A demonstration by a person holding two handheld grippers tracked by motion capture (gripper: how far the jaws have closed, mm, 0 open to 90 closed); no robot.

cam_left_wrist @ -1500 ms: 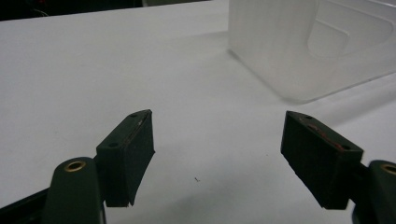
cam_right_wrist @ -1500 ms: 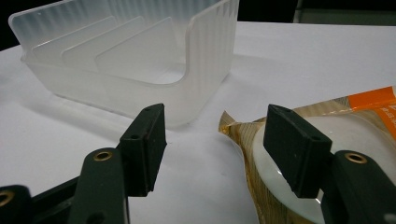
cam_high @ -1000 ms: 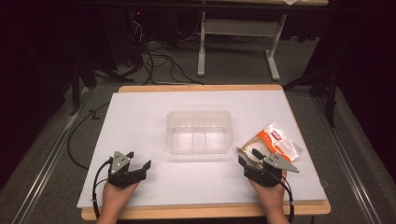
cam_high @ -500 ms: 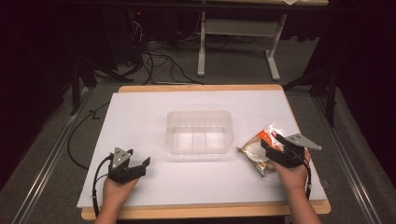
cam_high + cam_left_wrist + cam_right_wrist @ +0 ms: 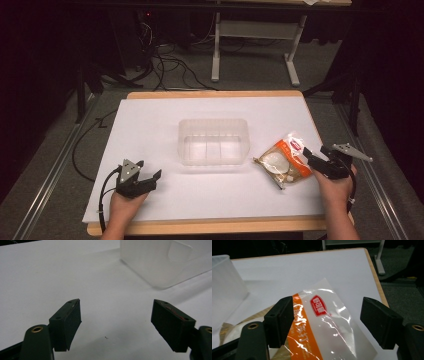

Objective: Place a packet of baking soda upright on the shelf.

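Table point(image 5: 150, 130): white top with a wooden edge, across the middle of the high view, dark floor and cables behind it at the top.
Container point(image 5: 214, 141): clear plastic tub, centre of the frame, standing upright on the white top; seen again at upper right of the left gripper view point(image 5: 165, 260) and at the left edge of the right gripper view point(image 5: 224, 285).
Snack packet point(image 5: 284, 161): clear wrapper with an orange band and a red label, lying flat right of centre, just beside the container's right end but apart from it; pale round pieces inside.
Right gripper point(image 5: 312, 159): lower right of the high view, jaws spread wide and just opened further, pointing left at the packet's near edge; in the right gripper view point(image 5: 329, 325) packet point(image 5: 322, 322) lying under and between the jaws, pads not pressing on it.
Left gripper point(image 5: 152, 178): lower left, held low over bare table, well apart from the container; jaws wide apart point(image 5: 116, 322), nothing between them.
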